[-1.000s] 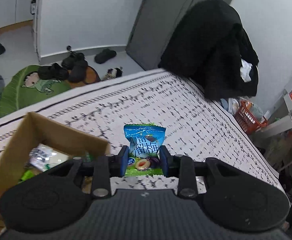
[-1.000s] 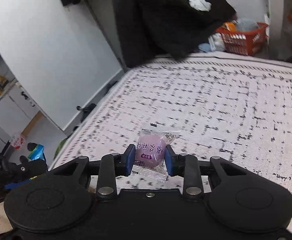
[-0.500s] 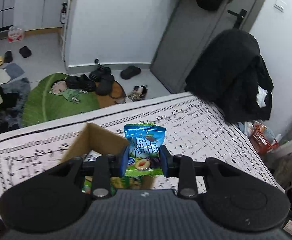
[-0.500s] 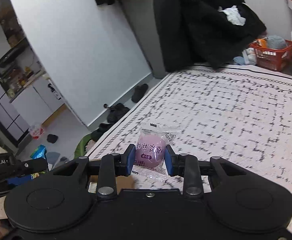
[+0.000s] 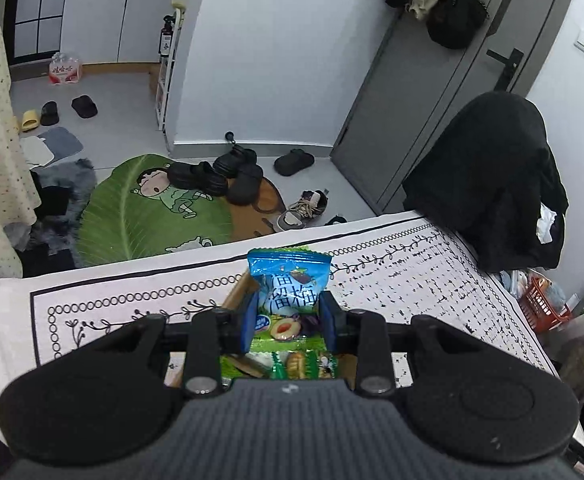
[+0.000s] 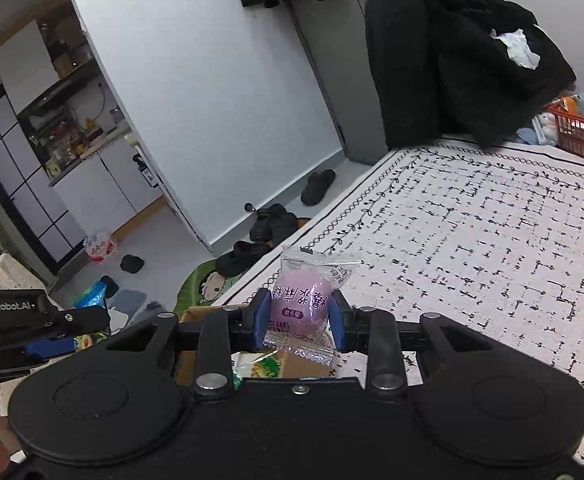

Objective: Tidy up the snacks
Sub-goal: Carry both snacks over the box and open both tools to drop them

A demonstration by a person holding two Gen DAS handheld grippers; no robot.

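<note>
My left gripper is shut on a blue and green plum snack packet and holds it above an open cardboard box that has several snack packets inside. My right gripper is shut on a clear-wrapped purple round snack and holds it above the same cardboard box, whose inside is partly hidden by the gripper body. The left gripper shows at the left edge of the right wrist view with the blue packet.
The box stands on a table with a white black-patterned cloth. A black coat on a chair stands at the far side. Shoes and a green mat lie on the floor beyond the table's edge. A red basket sits far right.
Both grippers have risen and swung over the cardboard box, each still holding its snack. The box has slid from the left side to directly under the fingers in both views.
</note>
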